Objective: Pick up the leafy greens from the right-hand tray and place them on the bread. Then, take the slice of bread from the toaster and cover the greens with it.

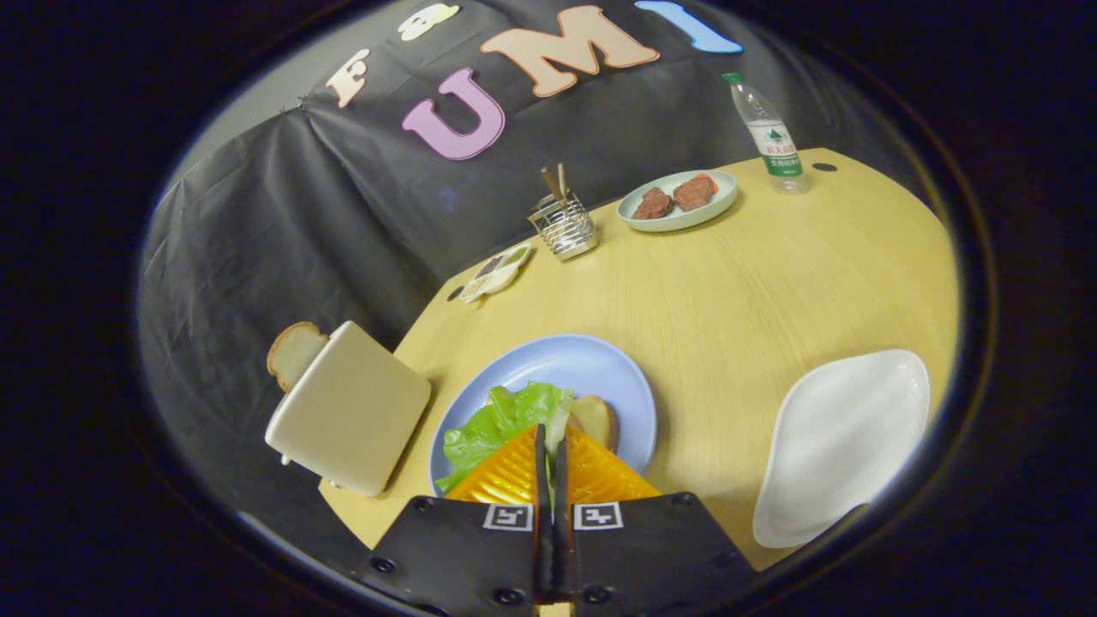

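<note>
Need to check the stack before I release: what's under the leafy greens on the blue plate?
A bread slice shows from under the leafy greens on the blue plate; the rest is covered. The claw is nearly closed over the greens.

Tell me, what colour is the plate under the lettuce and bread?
Pale blue. The plate shows best in the gripper view, just ahead of the nearly closed claw.

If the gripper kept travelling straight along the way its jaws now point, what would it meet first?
Most likely the leafy greens on the bread in the blue plate: they lie right at the tips of the gripper, whose jaws look nearly shut on a leaf edge. Depth is hard to judge.
</note>
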A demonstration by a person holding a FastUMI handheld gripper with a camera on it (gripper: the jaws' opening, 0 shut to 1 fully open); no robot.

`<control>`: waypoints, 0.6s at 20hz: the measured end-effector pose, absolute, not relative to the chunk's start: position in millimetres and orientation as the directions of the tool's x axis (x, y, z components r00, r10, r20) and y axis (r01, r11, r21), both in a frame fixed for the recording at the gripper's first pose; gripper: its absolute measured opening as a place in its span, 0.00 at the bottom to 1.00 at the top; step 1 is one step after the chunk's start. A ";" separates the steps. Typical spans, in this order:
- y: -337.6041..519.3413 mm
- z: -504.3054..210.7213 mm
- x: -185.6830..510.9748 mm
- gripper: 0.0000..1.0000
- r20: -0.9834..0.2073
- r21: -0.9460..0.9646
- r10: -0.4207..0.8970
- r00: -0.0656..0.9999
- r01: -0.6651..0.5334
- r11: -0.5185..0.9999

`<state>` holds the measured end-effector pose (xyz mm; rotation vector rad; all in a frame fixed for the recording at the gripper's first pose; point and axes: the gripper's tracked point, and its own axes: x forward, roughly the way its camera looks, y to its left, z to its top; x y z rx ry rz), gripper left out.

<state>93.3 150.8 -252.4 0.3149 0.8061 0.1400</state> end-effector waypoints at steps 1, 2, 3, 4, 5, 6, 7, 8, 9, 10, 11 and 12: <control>149.7 -254.1 93.3 0.12 -0.688 0.322 0.241 0.684 -0.009 0.947; 149.8 -253.1 90.9 0.13 -0.691 0.322 0.246 0.680 -0.016 0.947; 149.3 -253.8 90.7 0.15 -0.696 0.316 0.243 0.676 -0.015 0.949; 149.1 -255.6 90.0 0.16 -0.701 0.315 0.242 0.671 -0.013 0.949; 146.9 -247.0 86.5 0.18 -0.699 0.311 0.242 0.672 -0.019 0.950; 146.6 -245.5 87.2 0.19 -0.697 0.308 0.242 0.675 -0.023 0.951; 145.9 -245.7 86.3 0.19 -0.693 0.308 0.244 0.678 -0.028 0.951; 149.7 -239.0 85.5 0.30 -0.679 0.319 0.262 0.686 -0.046 0.947; 151.7 -234.5 84.9 0.42 -0.672 0.324 0.269 0.690 -0.053 0.945; 155.6 -229.2 82.0 0.53 -0.661 0.334 0.286 0.694 -0.070 0.940; 158.1 -229.3 81.0 0.64 -0.653 0.330 0.289 0.700 -0.081 0.940; 157.6 -219.5 79.3 0.75 -0.640 0.322 0.291 0.712 -0.095 0.942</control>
